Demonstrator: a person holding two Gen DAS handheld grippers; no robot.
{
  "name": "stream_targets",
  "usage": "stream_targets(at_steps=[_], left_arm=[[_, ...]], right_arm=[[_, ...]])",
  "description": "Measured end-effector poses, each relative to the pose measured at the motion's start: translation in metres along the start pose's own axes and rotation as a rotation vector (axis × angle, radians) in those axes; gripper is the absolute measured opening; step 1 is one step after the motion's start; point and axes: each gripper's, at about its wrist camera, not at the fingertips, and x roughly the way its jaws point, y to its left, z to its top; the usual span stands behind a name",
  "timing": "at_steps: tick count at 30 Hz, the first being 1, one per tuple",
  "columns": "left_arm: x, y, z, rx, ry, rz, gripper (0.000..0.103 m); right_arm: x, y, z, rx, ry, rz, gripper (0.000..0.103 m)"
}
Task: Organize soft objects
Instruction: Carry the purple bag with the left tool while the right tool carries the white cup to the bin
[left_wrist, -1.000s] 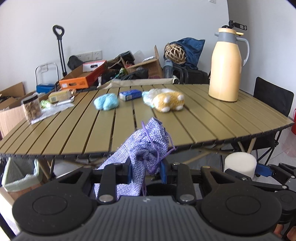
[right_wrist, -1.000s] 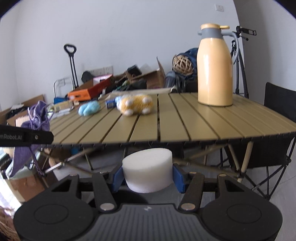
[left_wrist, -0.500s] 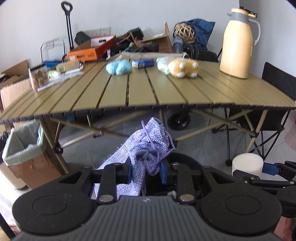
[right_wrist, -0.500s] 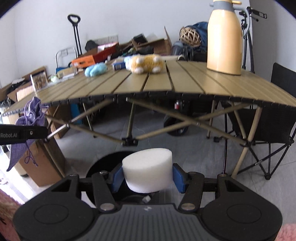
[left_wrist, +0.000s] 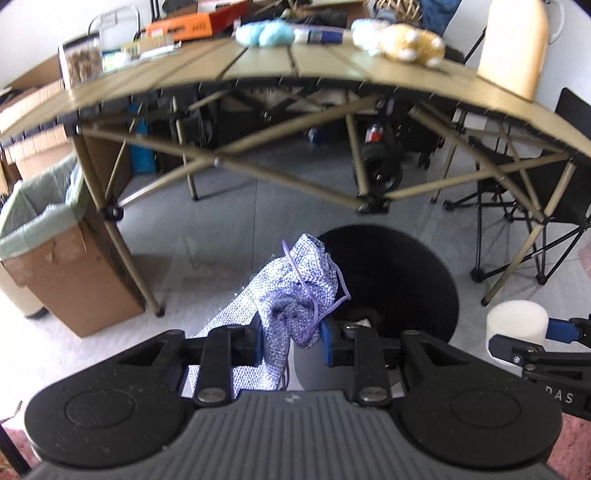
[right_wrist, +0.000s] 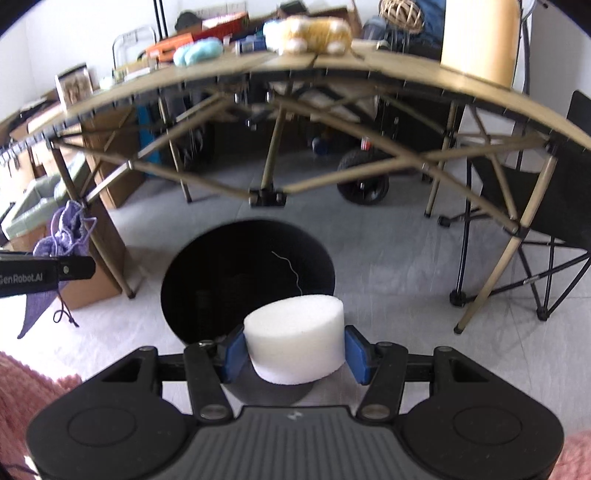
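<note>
Our left gripper (left_wrist: 291, 341) pinches the purple pouch (left_wrist: 295, 291) and our right gripper (right_wrist: 295, 354) clamps the white sponge (right_wrist: 295, 343), both above the black bin (right_wrist: 247, 273) on the floor. We should centre each over the opening before letting go.

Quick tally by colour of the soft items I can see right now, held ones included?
Purple: 1, drawstring pouch in the left gripper
White: 1, foam cylinder in the right gripper
Light blue: 1, plush on the table
Yellow-and-white: 1, plush
Total: 4

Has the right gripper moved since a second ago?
Yes. The right gripper, shut on the white foam, went down: the table edge now sits far above it.
</note>
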Motion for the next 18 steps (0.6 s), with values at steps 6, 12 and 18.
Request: stream_targets(at_steps=[6, 12, 18], left_arm=[[0.026, 0.011, -0.009, -0.015, 0.073, 0.008, 0.028], [0.047, 0.017, -0.012, -0.027, 0.121, 0.010, 0.028], [0.064, 0.027, -0.010, -0.050, 0.156, 0.021, 0.028]], right_arm=[[0.023, -0.003, -0.008, -0.003, 0.077, -0.012, 0.055], [0.041, -0.009, -0.011, 0.014, 0.134, -0.018, 0.055], [0.052, -0.015, -0.008, 0.028, 0.162, -0.010, 0.055]])
